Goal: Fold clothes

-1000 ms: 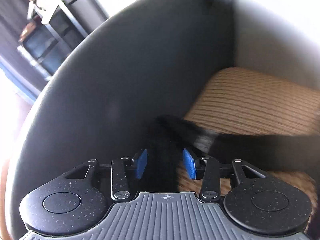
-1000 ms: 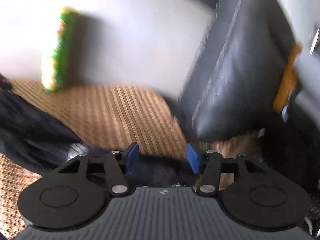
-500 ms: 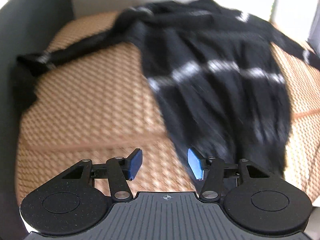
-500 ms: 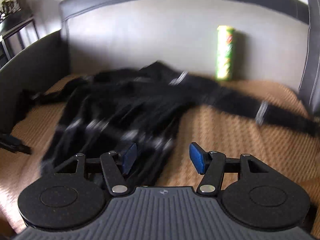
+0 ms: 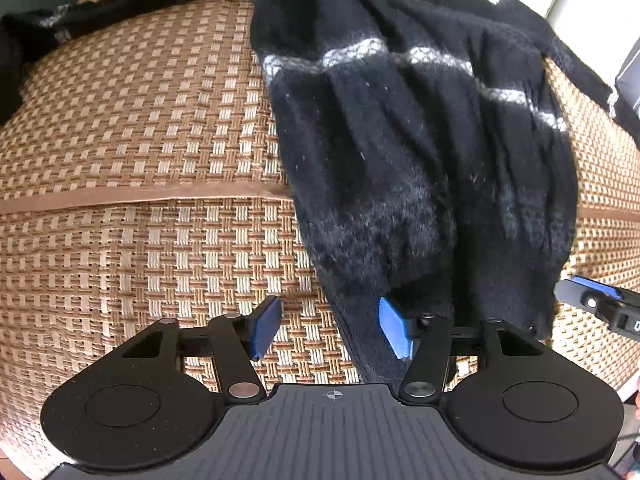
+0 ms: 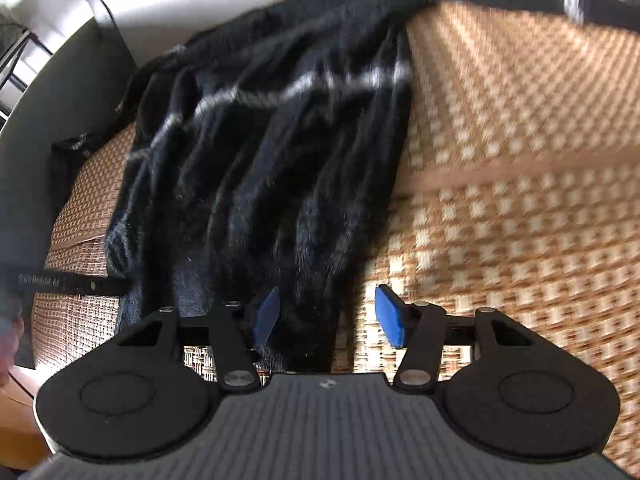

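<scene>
Woven tan rattan matting [image 5: 152, 152] covered the sofa seat on which the work was laid. Over its near edge the left gripper [image 5: 326, 328] was held pointing steeply down, its jaws having just been opening, with only the black fuzzy knitted sweater with thin white stripes [image 5: 400, 152] partly between them at the hem's left corner; nothing was gripped. The right gripper [image 6: 326, 316] was held likewise, parted about halfway and closing slightly, the hem's right corner lying between its pads unpinched. From both grippers the sweater's long axis ran straight away toward the sofa back, sleeves spread sideways. Each hand was judged nearest its own hem corner.
</scene>
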A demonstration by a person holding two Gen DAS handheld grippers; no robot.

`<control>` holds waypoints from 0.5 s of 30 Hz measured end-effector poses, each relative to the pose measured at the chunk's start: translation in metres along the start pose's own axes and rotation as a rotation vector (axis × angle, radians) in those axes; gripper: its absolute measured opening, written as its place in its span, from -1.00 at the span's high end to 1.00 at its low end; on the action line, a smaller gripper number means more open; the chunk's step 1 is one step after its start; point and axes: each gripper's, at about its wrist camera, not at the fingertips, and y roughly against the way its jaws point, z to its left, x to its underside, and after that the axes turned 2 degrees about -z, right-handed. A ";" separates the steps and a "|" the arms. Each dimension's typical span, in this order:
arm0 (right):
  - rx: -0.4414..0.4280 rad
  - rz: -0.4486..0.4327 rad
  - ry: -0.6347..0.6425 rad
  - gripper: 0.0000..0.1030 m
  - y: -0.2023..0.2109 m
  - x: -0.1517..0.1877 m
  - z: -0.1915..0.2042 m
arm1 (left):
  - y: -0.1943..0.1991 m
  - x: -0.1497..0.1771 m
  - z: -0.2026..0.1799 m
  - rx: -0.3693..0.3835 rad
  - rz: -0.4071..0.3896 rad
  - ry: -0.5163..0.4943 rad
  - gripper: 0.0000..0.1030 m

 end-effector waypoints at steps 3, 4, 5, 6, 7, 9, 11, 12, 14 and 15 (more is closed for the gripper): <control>-0.035 0.005 -0.018 -0.06 -0.010 0.005 0.000 | -0.001 0.001 -0.001 0.007 -0.015 0.036 -0.44; -0.046 0.020 -0.023 0.20 -0.013 0.005 0.002 | -0.001 0.000 -0.002 0.018 -0.019 0.046 -0.28; -0.054 0.033 -0.031 0.42 -0.016 0.005 0.003 | -0.002 0.000 -0.003 0.029 -0.023 0.055 0.60; -0.057 0.044 -0.048 0.58 -0.016 0.003 0.004 | -0.003 -0.001 -0.006 0.049 -0.014 0.069 0.91; -0.062 0.052 -0.063 0.81 -0.015 0.002 0.004 | -0.002 -0.003 -0.009 0.061 -0.010 0.080 0.98; -0.089 0.040 -0.063 0.88 0.001 -0.006 0.007 | 0.008 -0.004 -0.016 0.067 -0.028 0.084 1.00; -0.104 0.018 -0.015 0.88 0.025 -0.013 0.012 | 0.025 -0.001 -0.019 0.068 -0.065 0.071 1.00; -0.111 0.010 0.008 0.88 0.037 -0.016 0.014 | 0.031 0.000 -0.018 0.077 -0.076 0.074 1.00; -0.115 0.006 0.047 0.88 0.058 -0.019 0.014 | 0.042 0.007 -0.017 0.085 -0.081 0.075 1.00; -0.107 0.007 0.062 0.88 0.066 -0.019 0.012 | 0.046 0.011 -0.017 0.087 -0.077 0.070 1.00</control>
